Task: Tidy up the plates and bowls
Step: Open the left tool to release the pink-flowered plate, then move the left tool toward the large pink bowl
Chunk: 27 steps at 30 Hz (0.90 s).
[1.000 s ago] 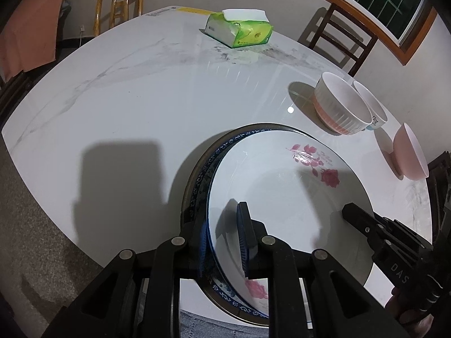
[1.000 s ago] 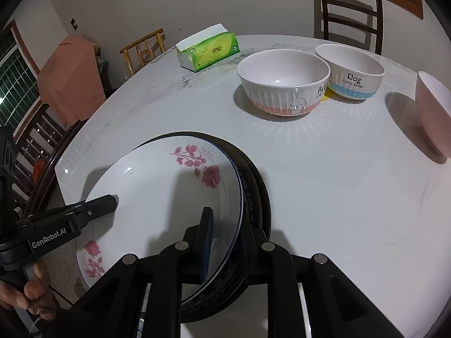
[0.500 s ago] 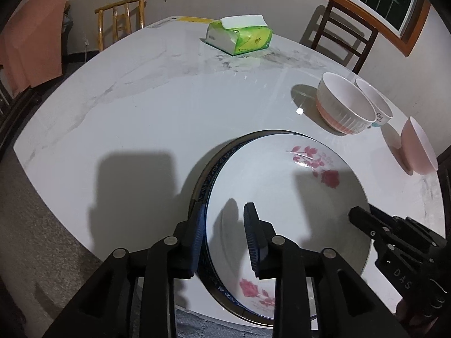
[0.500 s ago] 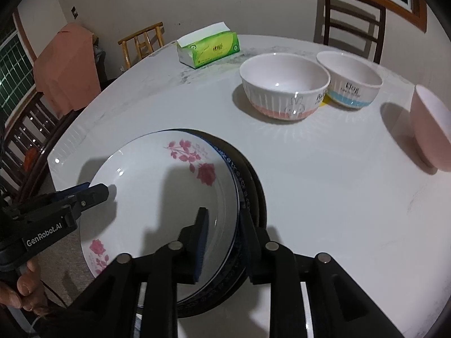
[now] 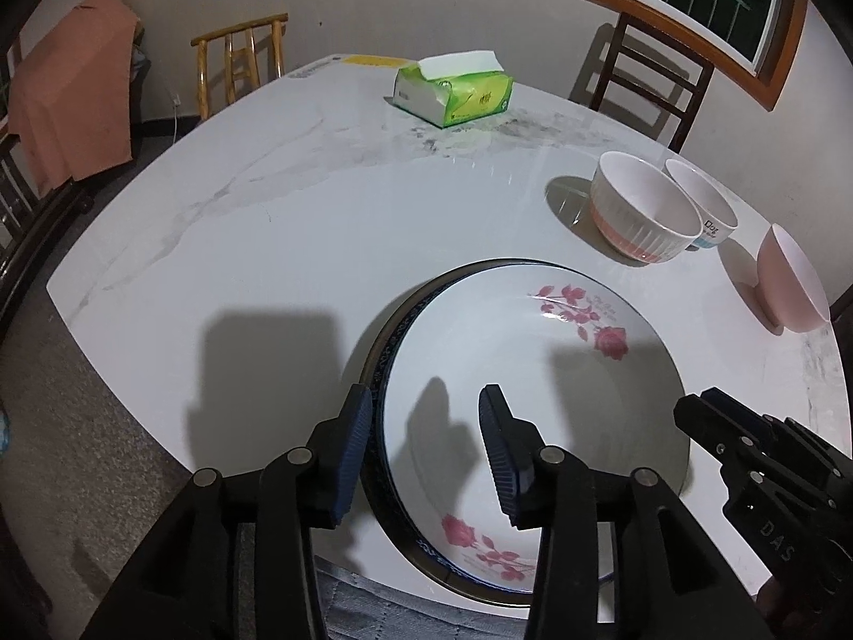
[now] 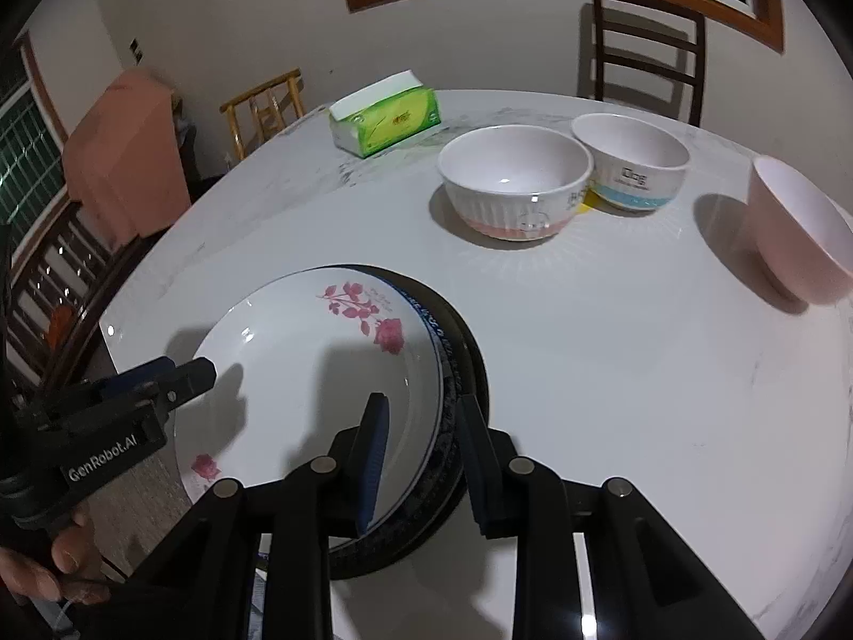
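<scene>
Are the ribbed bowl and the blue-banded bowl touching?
Cannot tell. In the right wrist view the ribbed bowl overlaps the blue-banded bowl at the rims, with no gap visible; the left wrist view hides the spot.

Opening right gripper (image 6: pixel 421 458) astride plate stack (image 6: pixel 320 362)

Left gripper (image 5: pixel 424 426): your jaws are opening, angled down, straddling a rim without pressing it.
Right gripper (image 6: pixel 421 442): your jaws are opening too, pads apart either side of the rim.
Hand (image 6: pixel 58 576): your fingers wrap the left handle.
</scene>
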{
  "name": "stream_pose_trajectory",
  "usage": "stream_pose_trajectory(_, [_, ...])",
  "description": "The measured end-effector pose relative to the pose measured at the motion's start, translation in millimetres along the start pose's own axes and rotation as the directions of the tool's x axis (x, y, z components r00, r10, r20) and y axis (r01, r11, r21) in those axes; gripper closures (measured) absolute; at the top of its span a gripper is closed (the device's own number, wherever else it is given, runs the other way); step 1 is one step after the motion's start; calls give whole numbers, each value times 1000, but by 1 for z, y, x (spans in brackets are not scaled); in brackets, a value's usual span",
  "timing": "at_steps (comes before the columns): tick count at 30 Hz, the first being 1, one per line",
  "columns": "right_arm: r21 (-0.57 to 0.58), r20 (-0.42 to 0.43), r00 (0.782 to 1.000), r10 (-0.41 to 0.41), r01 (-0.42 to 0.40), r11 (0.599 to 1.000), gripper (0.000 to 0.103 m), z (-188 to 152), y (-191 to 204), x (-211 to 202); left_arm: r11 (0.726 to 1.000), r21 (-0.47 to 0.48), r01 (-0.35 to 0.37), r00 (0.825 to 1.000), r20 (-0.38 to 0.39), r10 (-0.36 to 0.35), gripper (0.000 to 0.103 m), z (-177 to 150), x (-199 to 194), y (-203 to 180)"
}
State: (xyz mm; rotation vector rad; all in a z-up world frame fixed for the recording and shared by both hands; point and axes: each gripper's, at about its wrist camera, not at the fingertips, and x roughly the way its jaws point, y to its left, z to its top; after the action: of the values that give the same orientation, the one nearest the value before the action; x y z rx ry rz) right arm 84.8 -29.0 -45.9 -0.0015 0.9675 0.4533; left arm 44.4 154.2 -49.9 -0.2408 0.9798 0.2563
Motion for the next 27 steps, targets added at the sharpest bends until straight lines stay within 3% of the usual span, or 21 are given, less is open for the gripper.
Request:
stream_pose_trajectory(10, [104,46,999,-3,-1,995,76,-14,-28,-25,999,31,12,1000,19,-13,60,-8,-11,-28])
stream_pose_trajectory(27, [180,87,994,-61,44,983,76,-38,-72,-60,989,144,34,999,7,-36,58,-26,-21,-85])
